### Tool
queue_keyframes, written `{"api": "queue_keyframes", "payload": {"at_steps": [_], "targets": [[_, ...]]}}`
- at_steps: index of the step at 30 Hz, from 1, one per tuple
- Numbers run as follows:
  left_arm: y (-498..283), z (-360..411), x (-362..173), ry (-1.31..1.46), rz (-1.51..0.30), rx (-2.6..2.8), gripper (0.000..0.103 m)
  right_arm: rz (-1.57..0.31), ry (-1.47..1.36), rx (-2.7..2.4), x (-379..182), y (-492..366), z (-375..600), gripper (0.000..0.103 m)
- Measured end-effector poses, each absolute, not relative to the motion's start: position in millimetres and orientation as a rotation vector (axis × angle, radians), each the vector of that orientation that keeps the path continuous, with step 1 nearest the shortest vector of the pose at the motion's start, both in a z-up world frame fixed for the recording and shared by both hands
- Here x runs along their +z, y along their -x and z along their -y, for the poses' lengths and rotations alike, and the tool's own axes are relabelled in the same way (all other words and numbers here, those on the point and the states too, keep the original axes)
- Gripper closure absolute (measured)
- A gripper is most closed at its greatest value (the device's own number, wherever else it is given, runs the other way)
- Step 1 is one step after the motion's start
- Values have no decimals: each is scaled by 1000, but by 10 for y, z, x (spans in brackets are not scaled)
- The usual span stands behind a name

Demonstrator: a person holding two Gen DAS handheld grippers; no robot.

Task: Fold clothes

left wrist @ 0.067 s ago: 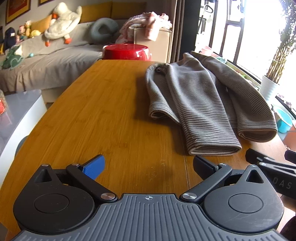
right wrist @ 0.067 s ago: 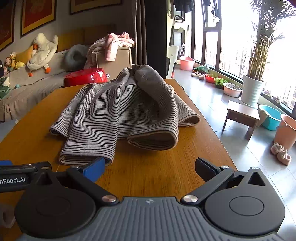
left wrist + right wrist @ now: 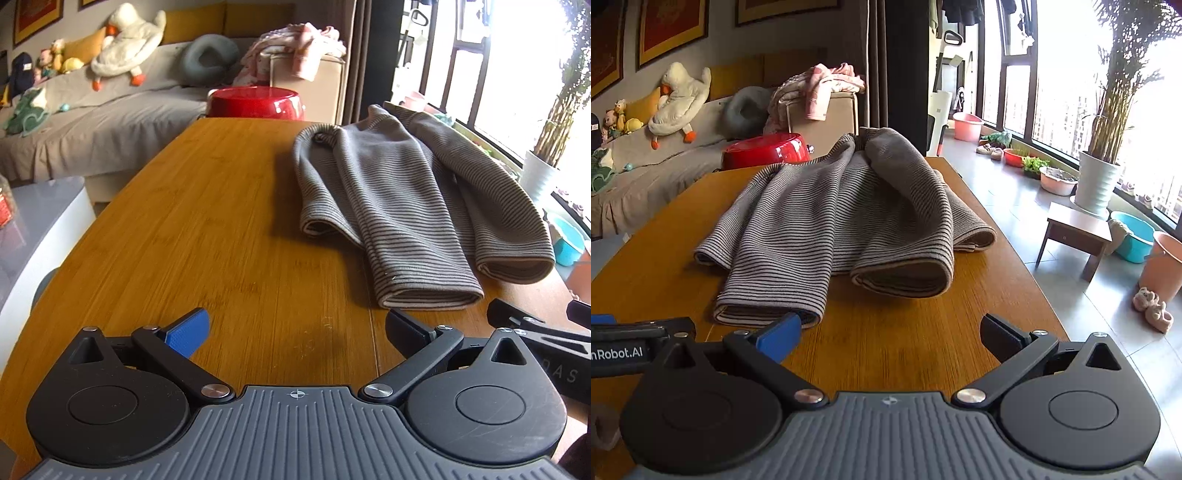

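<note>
- Grey-and-dark striped knit sweater [image 3: 827, 229] lies on a long honey-coloured wooden table [image 3: 221, 229], its body already doubled in lengthwise, with two rolled layers ending in open hems at the near end.
- Long axis of the sweater runs straight away from both cameras, from the near hems towards a red round stool [image 3: 255, 103] beyond the far table edge.
- Left gripper [image 3: 295, 328] hovers low over bare wood with its blue and black fingers spread wide and nothing between them; the sweater sits ahead and to its right.
- Right gripper [image 3: 890, 332] also has its fingers spread wide and empty; the sweater lies directly ahead, and its blue finger [image 3: 779, 336] is just beside the nearest hem, possibly touching it.
- Of the two, the right gripper is the nearer to the cloth; the left one stands off to the side.
- Such a half-folded lie fits either a sweater part way through folding or one just laid down after a fold, so only its placement can be stated.
- Any crosswise fold would, in my judgement, bring the near hems away along that long axis.
</note>
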State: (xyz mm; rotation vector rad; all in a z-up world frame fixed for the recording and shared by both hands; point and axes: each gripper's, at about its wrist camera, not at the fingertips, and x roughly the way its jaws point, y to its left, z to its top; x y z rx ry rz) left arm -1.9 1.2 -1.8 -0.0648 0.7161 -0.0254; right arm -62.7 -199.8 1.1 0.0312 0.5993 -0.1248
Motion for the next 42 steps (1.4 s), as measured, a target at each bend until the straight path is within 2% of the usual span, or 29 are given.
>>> {"api": "queue_keyframes", "payload": {"at_steps": [42], "targets": [[6, 12, -44, 18, -758, -10, 0, -624, -56, -108, 7, 638, 2008, 0]]}}
